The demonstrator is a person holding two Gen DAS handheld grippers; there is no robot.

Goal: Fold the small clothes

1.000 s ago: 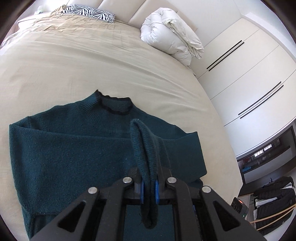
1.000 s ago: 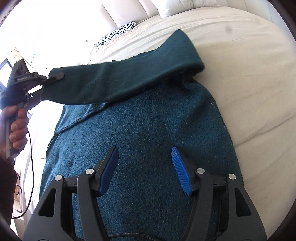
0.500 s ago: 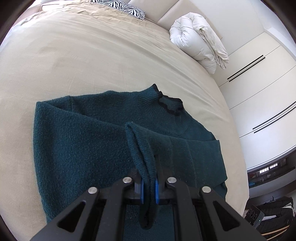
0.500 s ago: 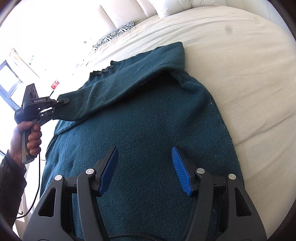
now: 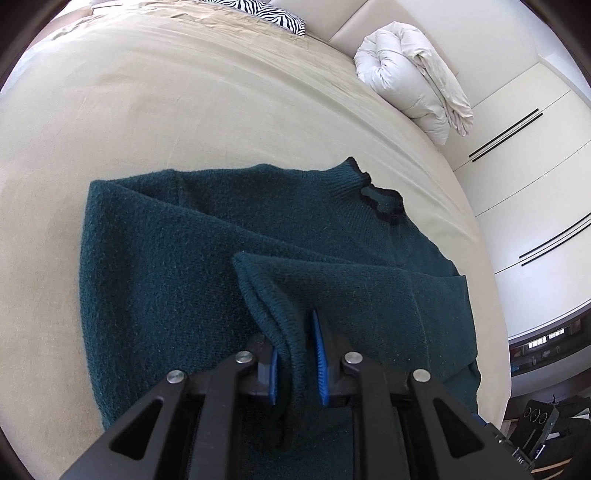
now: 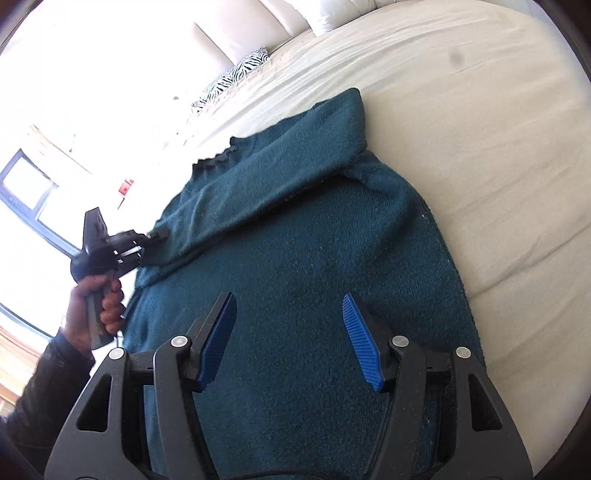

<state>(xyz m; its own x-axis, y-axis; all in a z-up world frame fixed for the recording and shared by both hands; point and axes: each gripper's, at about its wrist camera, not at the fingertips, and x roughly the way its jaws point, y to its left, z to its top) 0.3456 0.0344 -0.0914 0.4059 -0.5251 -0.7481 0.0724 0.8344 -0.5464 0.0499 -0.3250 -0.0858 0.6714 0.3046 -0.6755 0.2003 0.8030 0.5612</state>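
Note:
A dark teal knit sweater (image 5: 177,266) lies flat on the beige bed (image 5: 184,110), its dark collar (image 5: 380,203) at the far right. One sleeve (image 5: 351,280) is folded across the body, its cuff (image 5: 284,332) hanging loosely between the pads of my left gripper (image 5: 297,354), whose jaws stand a little apart. In the right wrist view the sweater (image 6: 314,277) fills the middle, and my right gripper (image 6: 290,332) hovers open and empty above its body. My left gripper (image 6: 147,238) shows there at the left, at the sleeve end.
A rolled white duvet (image 5: 413,81) and a zebra pillow (image 5: 266,11) lie at the head of the bed. White wardrobe doors (image 5: 535,166) stand to the right. Bare bed sheet (image 6: 480,147) lies right of the sweater. A window (image 6: 26,192) is at the left.
My left gripper carried the sleeve down across the sweater's body and laid it there. Its jaws have parted slightly around the cuff. The right gripper has stayed open in place.

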